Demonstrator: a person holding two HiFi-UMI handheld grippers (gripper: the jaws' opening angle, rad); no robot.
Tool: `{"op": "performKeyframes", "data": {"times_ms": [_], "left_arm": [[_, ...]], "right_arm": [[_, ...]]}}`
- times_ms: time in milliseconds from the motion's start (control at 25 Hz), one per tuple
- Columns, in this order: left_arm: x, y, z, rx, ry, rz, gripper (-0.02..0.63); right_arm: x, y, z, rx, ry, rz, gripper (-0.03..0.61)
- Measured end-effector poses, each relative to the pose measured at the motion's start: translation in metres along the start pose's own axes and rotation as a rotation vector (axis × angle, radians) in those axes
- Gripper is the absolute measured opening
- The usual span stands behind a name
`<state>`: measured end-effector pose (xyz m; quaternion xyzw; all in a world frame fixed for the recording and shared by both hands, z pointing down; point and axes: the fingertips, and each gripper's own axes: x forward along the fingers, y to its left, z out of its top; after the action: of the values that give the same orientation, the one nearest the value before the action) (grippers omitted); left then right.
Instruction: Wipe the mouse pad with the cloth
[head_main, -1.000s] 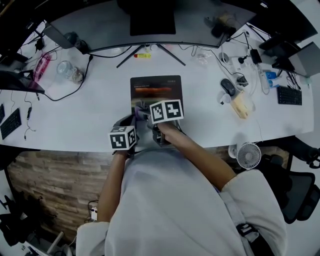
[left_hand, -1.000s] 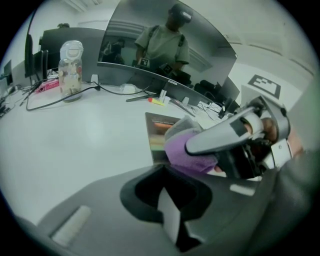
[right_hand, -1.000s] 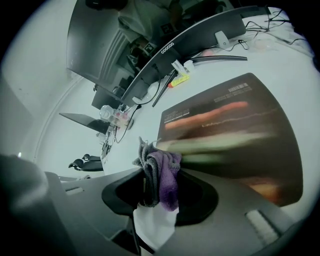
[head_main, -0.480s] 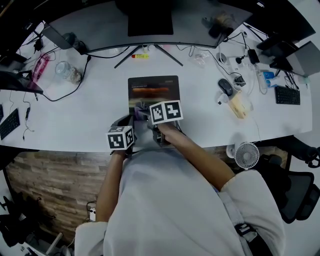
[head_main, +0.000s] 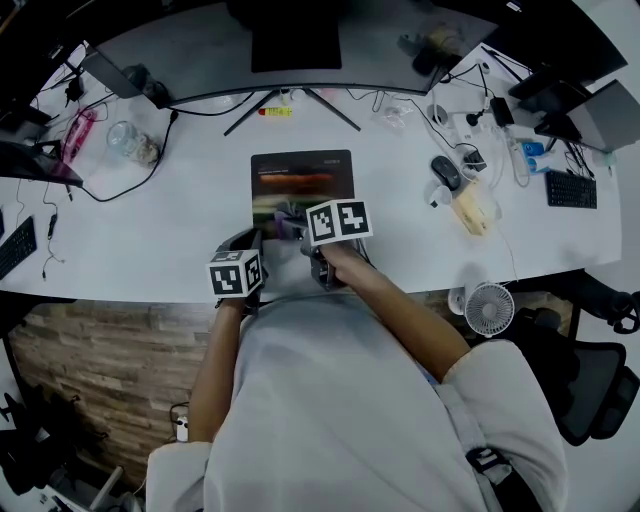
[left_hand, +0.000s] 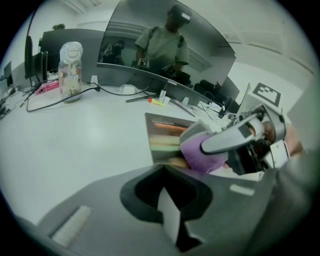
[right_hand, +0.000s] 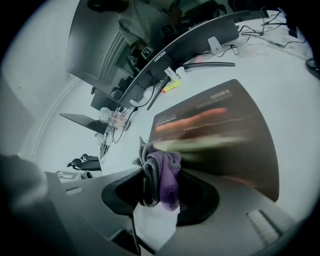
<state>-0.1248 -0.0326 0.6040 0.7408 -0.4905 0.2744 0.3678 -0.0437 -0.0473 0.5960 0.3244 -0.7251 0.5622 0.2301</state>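
Right at the desk's (head_main: 150, 230) front edge, both tools are in, the person leaning over them. The left gripper (left_hand: 170, 220) sits nearest, just off the near left corner of the mouse pad (head_main: 305, 175), its jaws drawn together with nothing between them; it is taking no part in the work as far as I can see. Next to it, the right gripper (right_hand: 159, 195) is the busy one: jaws clamped tight on a bunched purple-and-grey cloth (right_hand: 162, 170), the wad sticking out past the tips and down at the pad's near edge, towards its left side. Whether the cloth is pressed flat to the pad or just skimming it, I can't tell from here. The pad's printed stripes look smeared in the right gripper view, so I'd judge a wiping stroke is in hand right now. Further out, the dark pad lies square on the desk, its middle and far edge bare of cloth. There's no dirt or wet trail to read, so what has been covered is anyone's guess; my call is that the near strip is getting its pass and the far half has yet to be worked. Beyond that, the curved monitor (head_main: 300, 40) stands along the back edge, and a glass jar (head_main: 128, 140) sits towards the far left corner, well clear of it all.
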Motion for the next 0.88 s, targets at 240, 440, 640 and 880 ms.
{"op": "performKeyframes", "data": {"times_ms": [240, 440, 640, 880], "left_arm": [[-0.001, -0.001, 0.000, 0.004, -0.002, 0.003, 0.000], [-0.001, 0.000, 0.000, 0.008, -0.003, 0.007, 0.000], [0.000, -0.002, -0.002, 0.006, -0.002, 0.004, 0.000], [0.000, -0.001, -0.001, 0.009, -0.004, 0.006, 0.000]], "right_arm": [[-0.009, -0.009, -0.001, 0.023, -0.013, 0.003, 0.176], [-0.018, -0.019, -0.001, 0.025, -0.018, -0.007, 0.177], [-0.029, -0.032, -0.002, 0.023, -0.017, -0.005, 0.181], [-0.044, -0.048, -0.002, 0.033, -0.022, -0.012, 0.183]]}}
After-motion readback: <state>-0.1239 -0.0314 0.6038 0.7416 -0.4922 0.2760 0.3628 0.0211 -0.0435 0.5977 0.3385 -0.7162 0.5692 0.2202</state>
